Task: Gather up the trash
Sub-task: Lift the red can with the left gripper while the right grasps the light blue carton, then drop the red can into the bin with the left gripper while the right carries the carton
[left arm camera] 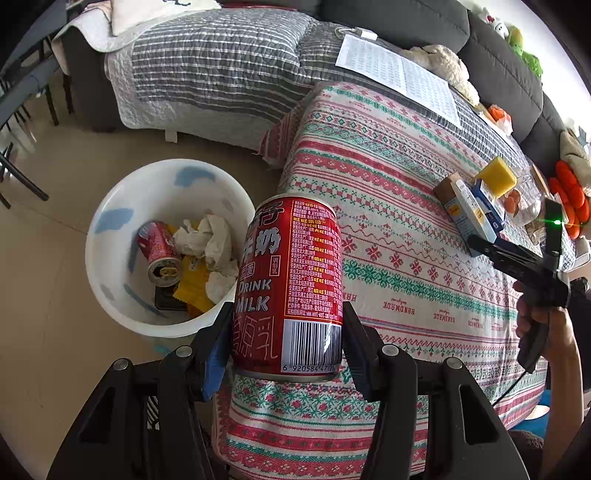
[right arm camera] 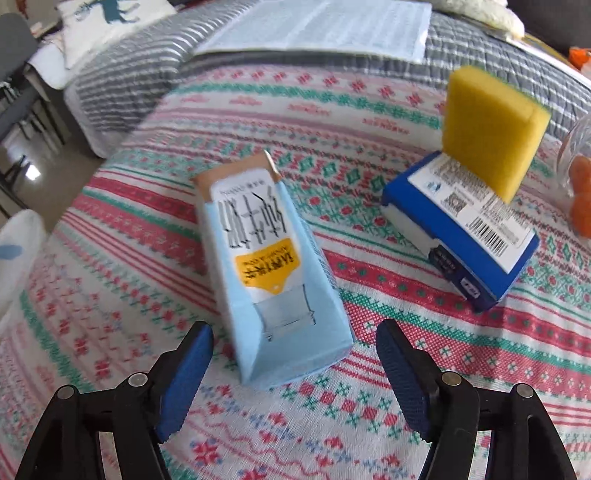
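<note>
My left gripper [left arm camera: 288, 332] is shut on a red milk drink can [left arm camera: 291, 280], held upright over the table's near-left edge, beside a white trash bucket [left arm camera: 110, 266] on the floor. Inside the bucket lie another red can [left arm camera: 159, 254], crumpled tissues [left arm camera: 210, 243] and yellow wrappers. In the right wrist view my right gripper [right arm camera: 295, 339] stands open just in front of a light blue carton [right arm camera: 273, 280] lying on the patterned tablecloth [right arm camera: 110, 295]; its near end reaches between the fingertips, untouched. The right gripper [left arm camera: 480, 243] also shows in the left wrist view, held by a hand.
A blue box [right arm camera: 461, 236] with a yellow sponge [right arm camera: 487, 129] on top lies right of the carton. A printed paper sheet [right arm camera: 325, 26] sits at the table's far side. A grey striped sofa [left arm camera: 207, 74] and chair legs [left arm camera: 22, 173] lie beyond the bucket. Orange items [left arm camera: 569, 192] sit far right.
</note>
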`<state>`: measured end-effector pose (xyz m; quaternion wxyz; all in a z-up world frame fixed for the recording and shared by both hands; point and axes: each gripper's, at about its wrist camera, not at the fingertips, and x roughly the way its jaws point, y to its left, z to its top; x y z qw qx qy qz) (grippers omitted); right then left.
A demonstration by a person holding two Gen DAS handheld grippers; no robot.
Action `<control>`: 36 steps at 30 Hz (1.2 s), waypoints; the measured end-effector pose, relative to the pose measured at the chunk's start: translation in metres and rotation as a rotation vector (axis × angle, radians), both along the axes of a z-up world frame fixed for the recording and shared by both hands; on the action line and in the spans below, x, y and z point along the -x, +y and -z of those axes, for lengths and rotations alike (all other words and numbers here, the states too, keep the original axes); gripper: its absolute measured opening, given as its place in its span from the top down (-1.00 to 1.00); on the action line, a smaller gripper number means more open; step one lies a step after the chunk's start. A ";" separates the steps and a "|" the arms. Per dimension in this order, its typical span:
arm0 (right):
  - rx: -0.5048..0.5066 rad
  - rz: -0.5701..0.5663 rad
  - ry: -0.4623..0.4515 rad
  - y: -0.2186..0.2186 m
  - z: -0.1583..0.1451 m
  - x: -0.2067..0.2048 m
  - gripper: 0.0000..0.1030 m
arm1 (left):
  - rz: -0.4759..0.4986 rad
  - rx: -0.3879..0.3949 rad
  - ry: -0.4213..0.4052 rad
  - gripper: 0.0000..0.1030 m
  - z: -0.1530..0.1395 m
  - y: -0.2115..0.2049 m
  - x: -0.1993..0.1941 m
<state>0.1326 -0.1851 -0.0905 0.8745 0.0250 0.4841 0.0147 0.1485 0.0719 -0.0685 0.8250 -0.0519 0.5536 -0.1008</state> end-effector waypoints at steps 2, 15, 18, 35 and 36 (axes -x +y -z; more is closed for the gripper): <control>0.011 0.014 0.009 0.003 0.007 -0.003 -0.22 | -0.005 0.001 -0.004 -0.12 -0.002 0.004 0.001; -0.003 -0.030 -0.046 0.042 -0.046 0.036 -0.07 | -0.121 0.046 -0.053 -0.12 -0.021 0.064 0.009; -0.033 -0.037 -0.045 0.052 -0.056 0.046 -0.07 | -0.147 0.043 -0.063 -0.12 -0.019 0.078 0.008; -0.057 -0.103 -0.082 0.121 -0.073 0.068 -0.07 | -0.181 -0.058 -0.108 -0.14 0.029 0.118 -0.040; -0.057 -0.108 -0.081 0.125 -0.072 0.068 -0.07 | -0.188 -0.072 -0.102 -0.20 0.030 0.119 -0.042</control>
